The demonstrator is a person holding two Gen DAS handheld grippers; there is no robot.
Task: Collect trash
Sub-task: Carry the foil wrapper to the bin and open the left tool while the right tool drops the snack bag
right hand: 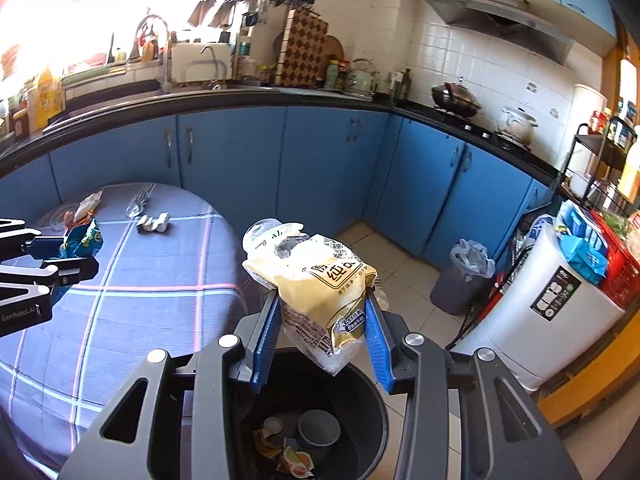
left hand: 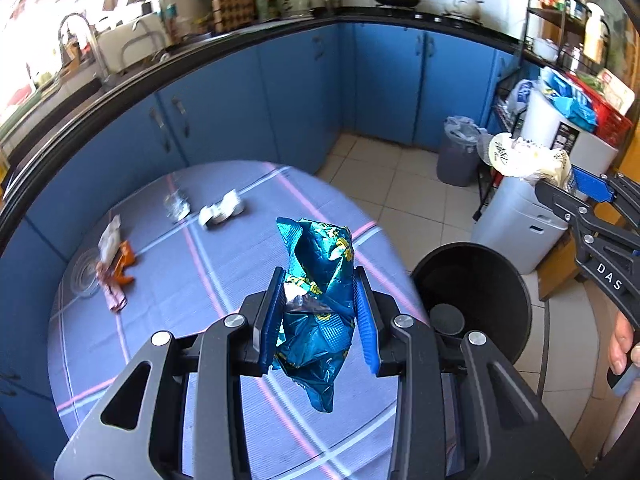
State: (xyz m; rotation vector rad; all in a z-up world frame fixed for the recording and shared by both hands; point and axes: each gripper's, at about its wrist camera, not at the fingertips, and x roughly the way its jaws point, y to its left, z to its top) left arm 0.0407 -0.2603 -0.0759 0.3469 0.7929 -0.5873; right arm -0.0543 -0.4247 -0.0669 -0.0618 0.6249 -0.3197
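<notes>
My left gripper [left hand: 318,312] is shut on a crumpled teal snack bag [left hand: 318,280] and holds it above the round table [left hand: 168,340]; the gripper also shows at the left edge of the right wrist view [right hand: 76,254]. My right gripper [right hand: 322,336] is shut on a cream-yellow plastic bag [right hand: 316,280] and holds it right over the open black trash bin [right hand: 320,432], which holds a cup and scraps. In the left wrist view the bin [left hand: 476,304] stands right of the table, with the right gripper [left hand: 568,184] above it. A white crumpled wrapper [left hand: 222,210], a clear wrapper [left hand: 176,204] and orange-and-white wrappers [left hand: 114,256] lie on the table.
Blue cabinets [left hand: 280,92] under a black counter curve around the far side. A grey lined bin [left hand: 458,148] and a white appliance [right hand: 548,300] with a red basket stand on the tiled floor at right. A clear glass dish [left hand: 84,276] sits at the table's left edge.
</notes>
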